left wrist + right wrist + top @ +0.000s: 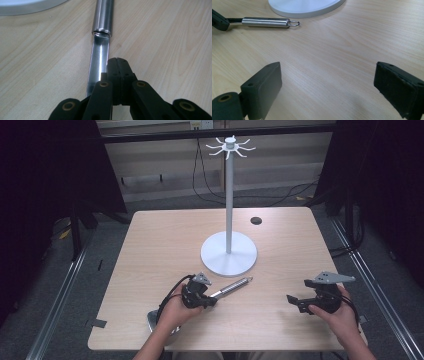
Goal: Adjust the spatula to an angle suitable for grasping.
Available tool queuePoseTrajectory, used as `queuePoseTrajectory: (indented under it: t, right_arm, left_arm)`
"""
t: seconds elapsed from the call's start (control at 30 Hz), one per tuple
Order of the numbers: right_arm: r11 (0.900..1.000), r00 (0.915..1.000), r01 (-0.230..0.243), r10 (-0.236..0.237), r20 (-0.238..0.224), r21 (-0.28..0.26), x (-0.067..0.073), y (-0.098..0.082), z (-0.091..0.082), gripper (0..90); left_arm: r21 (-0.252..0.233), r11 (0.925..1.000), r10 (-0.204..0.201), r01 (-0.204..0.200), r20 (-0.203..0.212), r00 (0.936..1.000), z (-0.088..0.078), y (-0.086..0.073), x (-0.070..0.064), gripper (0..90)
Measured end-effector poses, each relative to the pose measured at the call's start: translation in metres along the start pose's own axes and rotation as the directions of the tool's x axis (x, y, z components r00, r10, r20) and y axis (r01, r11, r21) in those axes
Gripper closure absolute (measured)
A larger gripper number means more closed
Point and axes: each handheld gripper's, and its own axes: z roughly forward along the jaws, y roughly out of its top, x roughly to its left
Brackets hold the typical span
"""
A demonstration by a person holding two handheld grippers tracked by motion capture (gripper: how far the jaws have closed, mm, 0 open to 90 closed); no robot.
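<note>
A steel utensil handle (pixel 234 286) with a wire loop at its end lies on the wooden table in front of the white hook stand (pixel 229 254). My left gripper (pixel 212 301) sits over the utensil's flat shank (pixel 98 62), jaws pressed together. In the left gripper view (pixel 117 62) the shank runs beside and under the left jaw, with nothing visible between the pads. My right gripper (pixel 296 302) hovers low at the front right, jaws wide apart (pixel 327 82) over bare wood. The handle (pixel 265 22) and stand base (pixel 304 6) show beyond it.
The stand's thin pole rises to a crown of white hooks (pixel 230 145). A small black round cap (pixel 256 220) sits in the table near the far edge. A grey rounded object (pixel 152 319) lies under my left forearm at the front edge. Cables run across the floor behind.
</note>
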Motion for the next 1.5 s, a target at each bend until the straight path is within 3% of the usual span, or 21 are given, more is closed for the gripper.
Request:
queuePoseTrajectory:
  t: [0.67, 0.87, 0.97, 1.27, 1.43, 1.5]
  right_arm:
    - [1.000, 1.0000, 0.002, -0.002, -0.003, -0.002, 0.002, 0.000, -0.001, 7.2]
    - [1.000, 1.0000, 0.005, -0.005, -0.004, -0.004, 0.001, 0.000, -0.001, 7.2]
    - [1.000, 1.0000, 0.006, -0.006, -0.004, -0.006, 0.001, 0.001, -0.001, 7.2]
    - [1.000, 0.9999, 0.003, -0.003, -0.010, -0.011, 0.001, 0.002, -0.001, 7.2]
    - [1.000, 0.9999, 0.007, -0.007, -0.011, -0.007, 0.001, 0.002, 0.000, 7.2]
    - [1.000, 0.9999, 0.008, -0.008, -0.013, -0.009, 0.002, 0.002, 0.000, 7.2]
  left_arm:
    - [-0.003, 0.9999, -0.011, 0.011, -0.009, 0.9999, -0.004, -0.001, 0.005, 88.5]
    - [-0.022, 0.9997, -0.008, 0.007, -0.009, 0.9999, -0.013, 0.001, 0.003, 85.8]
    - [-0.023, 0.9997, -0.006, 0.005, -0.025, 0.9997, -0.020, 0.001, 0.002, 80.1]
    - [0.043, 0.9990, 0.014, -0.009, -0.103, 0.9946, -0.031, 0.002, 0.008, 73.9]
    - [0.102, 0.9947, 0.026, -0.014, -0.112, 0.9933, -0.029, 0.002, 0.008, 71.2]
    - [0.102, 0.9948, 0.025, -0.013, -0.114, 0.9931, -0.029, 0.002, 0.008, 70.9]
